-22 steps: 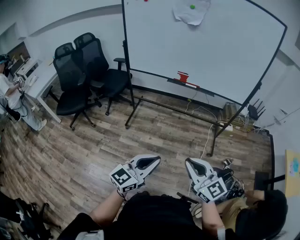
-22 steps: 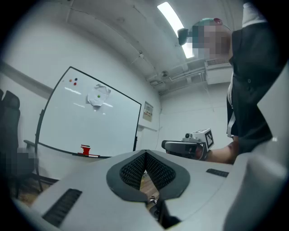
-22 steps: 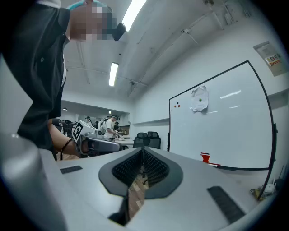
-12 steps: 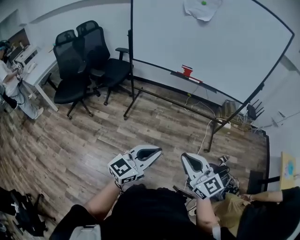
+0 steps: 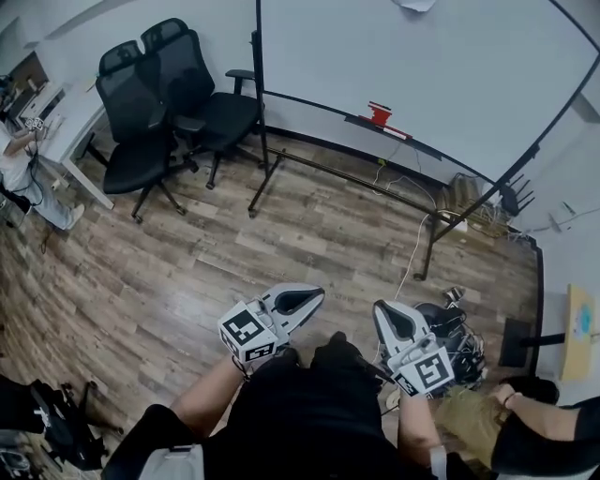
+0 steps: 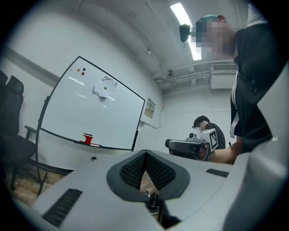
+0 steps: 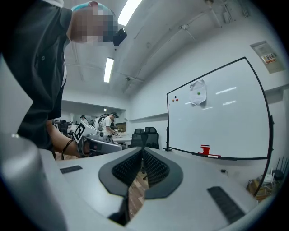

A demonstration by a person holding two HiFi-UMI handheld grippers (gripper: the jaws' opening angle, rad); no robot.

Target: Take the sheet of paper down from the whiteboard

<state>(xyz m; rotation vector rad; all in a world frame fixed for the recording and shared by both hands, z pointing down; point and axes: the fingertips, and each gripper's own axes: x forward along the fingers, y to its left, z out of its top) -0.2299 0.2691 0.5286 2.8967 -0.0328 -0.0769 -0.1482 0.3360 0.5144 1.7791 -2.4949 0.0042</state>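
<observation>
Two black chairs (image 5: 141, 112) stand side by side on the wood floor (image 5: 141, 281), next to a white worktop (image 5: 75, 120) at the left edge, where a person (image 5: 19, 178) stands. A red eraser (image 5: 379, 114) sits well to the chairs' right.

Wooden floor (image 5: 309, 246) carries two black chairs (image 5: 133, 120) and the whiteboard stand (image 5: 259, 131)

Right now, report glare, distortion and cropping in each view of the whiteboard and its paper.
Head view: the fisheye bows the whiteboard frame, and the sheet of paper is cut off at the top edge. Left gripper view: dark round vignette, ceiling light blown out. Right gripper view: pale light streaks on the board.
</observation>
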